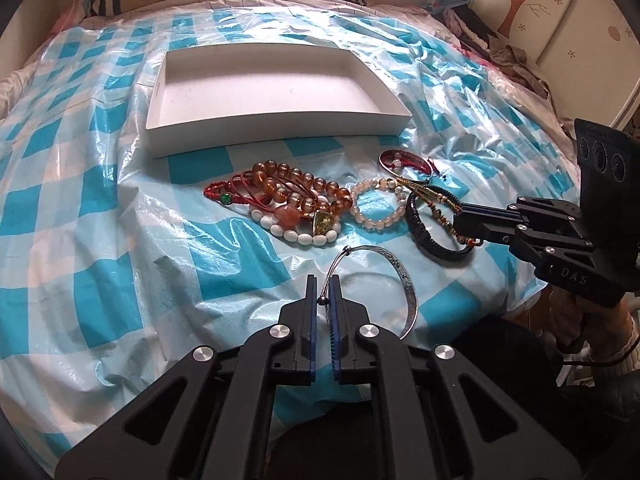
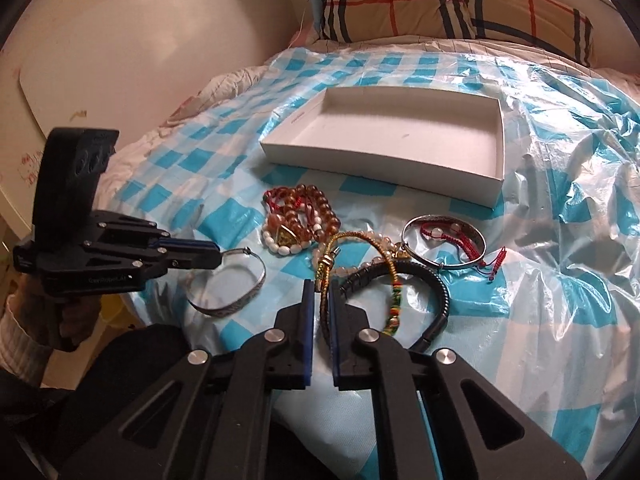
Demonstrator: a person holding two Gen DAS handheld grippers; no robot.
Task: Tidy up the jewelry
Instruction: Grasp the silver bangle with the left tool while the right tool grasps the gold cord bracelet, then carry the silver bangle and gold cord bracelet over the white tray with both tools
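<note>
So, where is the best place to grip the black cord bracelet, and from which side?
Probably the black cord bracelet is best pinched across its free right-hand arc, coming from above. That stretch lies bare on the plastic sheet, while its left part is crossed by the gold braided bracelet.

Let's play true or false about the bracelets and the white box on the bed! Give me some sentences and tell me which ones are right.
1. The white box has bracelets inside it. False: it is empty; all the jewelry lies on the checkered plastic sheet in front of it.
2. The left gripper is shut on the open silver bangle. True.
3. The right gripper is wide open with nothing in it. False: it is shut on a woven cord bracelet.
4. A red cord bracelet lies inside the closed silver bangle. True.
5. The amber bead bracelet sits in a pile near the box. True.
</note>
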